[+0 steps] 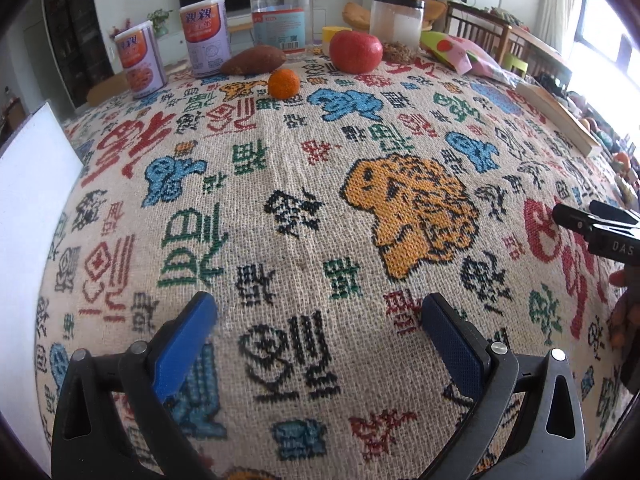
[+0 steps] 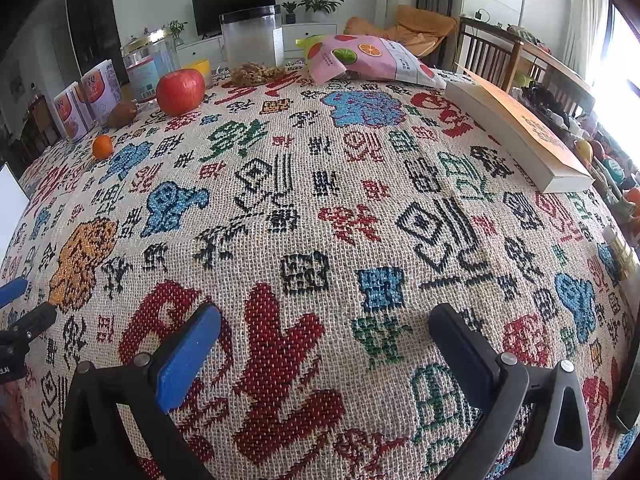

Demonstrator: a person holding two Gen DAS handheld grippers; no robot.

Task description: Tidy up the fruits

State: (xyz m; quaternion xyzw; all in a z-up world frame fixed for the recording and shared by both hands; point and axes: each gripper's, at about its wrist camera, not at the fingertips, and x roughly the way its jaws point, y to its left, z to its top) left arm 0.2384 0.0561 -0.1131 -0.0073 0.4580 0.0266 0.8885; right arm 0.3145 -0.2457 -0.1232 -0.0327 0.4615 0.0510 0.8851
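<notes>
Both my left tongs [image 1: 318, 320] and right tongs [image 2: 324, 330] gape apart, empty. The small round orange tangerine [image 1: 283, 84] looks light and soft-skinned; I'd pinch its middle gently. The big glossy red apple [image 1: 355, 51] seems heavier, firm and slippery.

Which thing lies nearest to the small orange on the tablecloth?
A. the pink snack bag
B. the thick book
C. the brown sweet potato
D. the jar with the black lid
C: in the left wrist view the small orange sits just in front of the brown sweet potato, while the book, the pink snack bag and the black-lidded jar are all farther to the right.
</notes>
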